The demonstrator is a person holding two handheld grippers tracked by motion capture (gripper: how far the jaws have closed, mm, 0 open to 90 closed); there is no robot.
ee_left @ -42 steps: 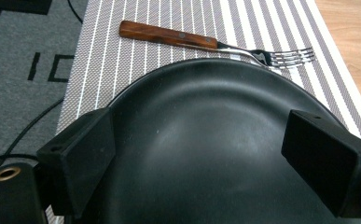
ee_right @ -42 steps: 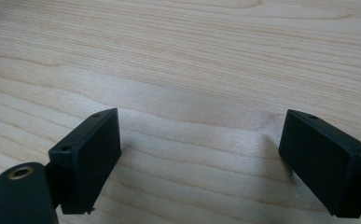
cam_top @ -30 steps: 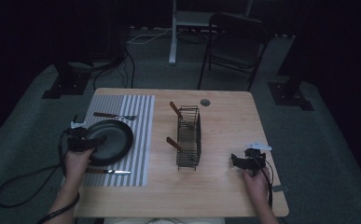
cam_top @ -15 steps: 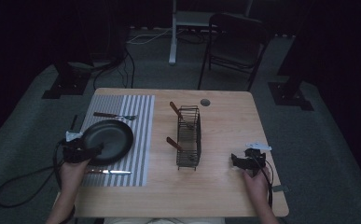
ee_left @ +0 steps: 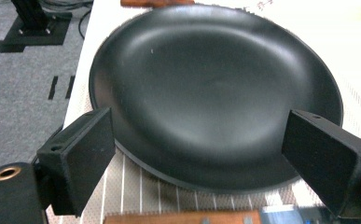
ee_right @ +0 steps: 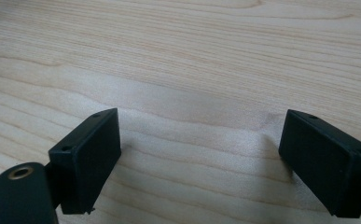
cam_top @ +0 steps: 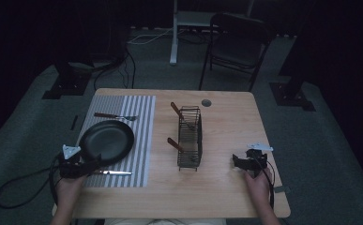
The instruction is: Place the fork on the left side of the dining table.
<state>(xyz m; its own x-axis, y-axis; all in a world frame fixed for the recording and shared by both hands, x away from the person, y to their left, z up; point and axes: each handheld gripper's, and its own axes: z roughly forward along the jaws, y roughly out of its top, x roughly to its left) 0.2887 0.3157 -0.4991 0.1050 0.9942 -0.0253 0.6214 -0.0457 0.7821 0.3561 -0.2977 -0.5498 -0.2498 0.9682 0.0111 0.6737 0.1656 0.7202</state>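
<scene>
A black plate (cam_top: 106, 140) lies on the striped placemat (cam_top: 141, 140) at the table's left. My left gripper (cam_top: 93, 163) sits at the plate's near-left rim, open. In the left gripper view the plate (ee_left: 215, 93) spreads beyond both jaws, which stand wide apart with nothing between them. A wooden-handled knife (cam_top: 116, 173) lies on the mat just in front of the plate, and its handle (ee_left: 183, 218) shows at the bottom edge. My right gripper (cam_top: 235, 161) rests open over bare wood (ee_right: 192, 70) at the table's right.
A black wire rack (cam_top: 190, 137) stands mid-table with two wooden-handled utensils (cam_top: 175, 109) sticking out on its left. A fork (cam_top: 116, 116) lies on the mat behind the plate. A round grommet (cam_top: 206, 102) sits near the table's far edge. A chair (cam_top: 238, 42) stands beyond.
My left gripper has drawn back toward the near-left corner of the table, off the plate's left rim. The right gripper has not moved.
</scene>
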